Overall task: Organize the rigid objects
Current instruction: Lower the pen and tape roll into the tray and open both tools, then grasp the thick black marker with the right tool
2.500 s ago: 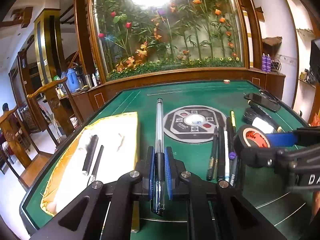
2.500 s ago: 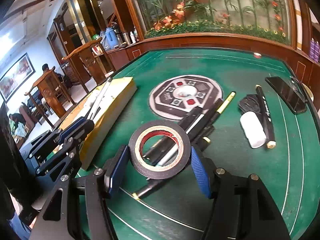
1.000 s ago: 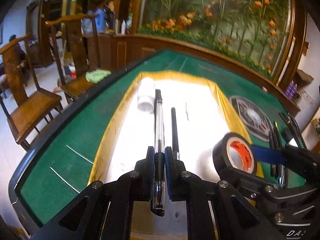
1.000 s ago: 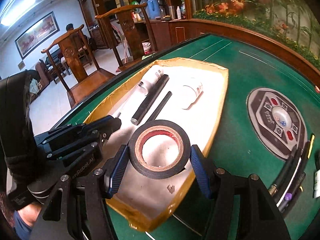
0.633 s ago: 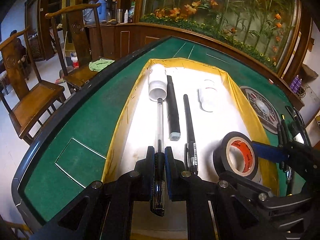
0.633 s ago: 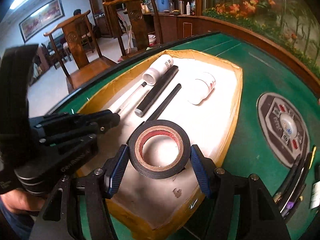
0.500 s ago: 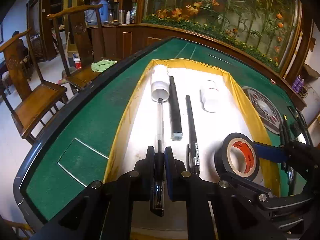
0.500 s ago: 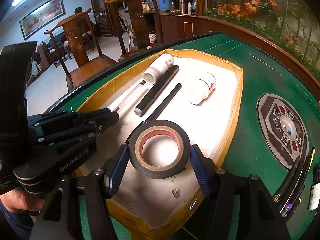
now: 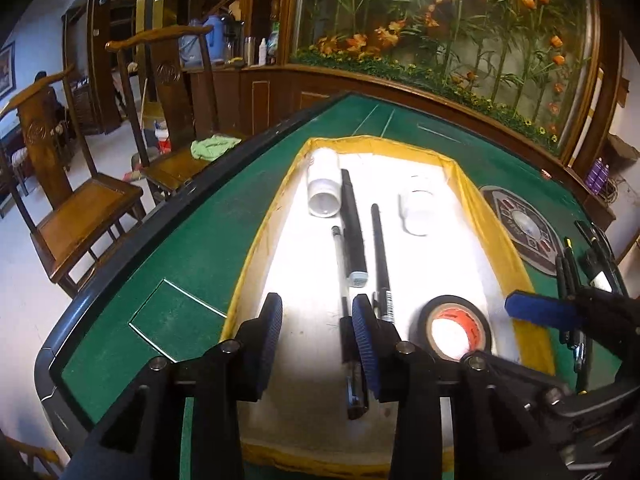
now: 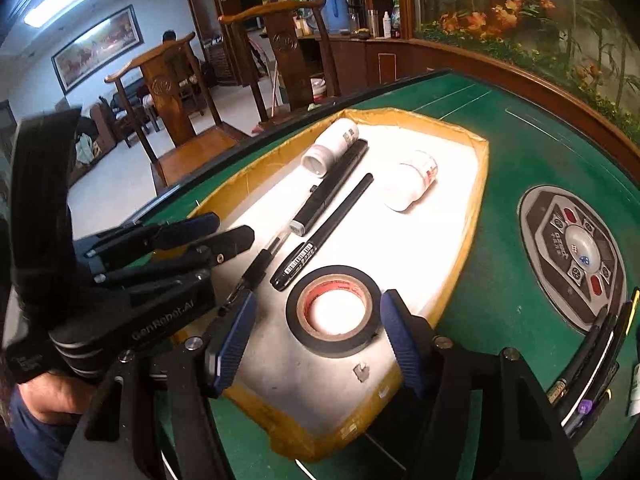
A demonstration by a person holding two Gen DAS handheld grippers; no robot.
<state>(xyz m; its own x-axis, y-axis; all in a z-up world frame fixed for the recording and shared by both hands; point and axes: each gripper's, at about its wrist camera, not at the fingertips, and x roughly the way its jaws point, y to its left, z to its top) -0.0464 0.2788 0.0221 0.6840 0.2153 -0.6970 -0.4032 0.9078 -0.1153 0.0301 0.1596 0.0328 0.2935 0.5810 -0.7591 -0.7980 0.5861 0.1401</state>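
A green table (image 9: 192, 248) holds a yellow tray (image 9: 260, 240) with a white floor. Wooden chairs (image 9: 72, 200) stand beside the table, and a flower wall (image 9: 440, 32) is behind it.

The left gripper (image 9: 316, 332) tilts down over the tray. Its jaws are opening, and the clear pen (image 9: 344, 304) lies loose between them on the tray.

The right gripper (image 10: 316, 340) tilts down too, wide open around the tape (image 10: 334, 310), which lies flat in the tray, pads not touching.

Only the right view shows a hand (image 10: 60, 396) and a painting (image 10: 98, 46).
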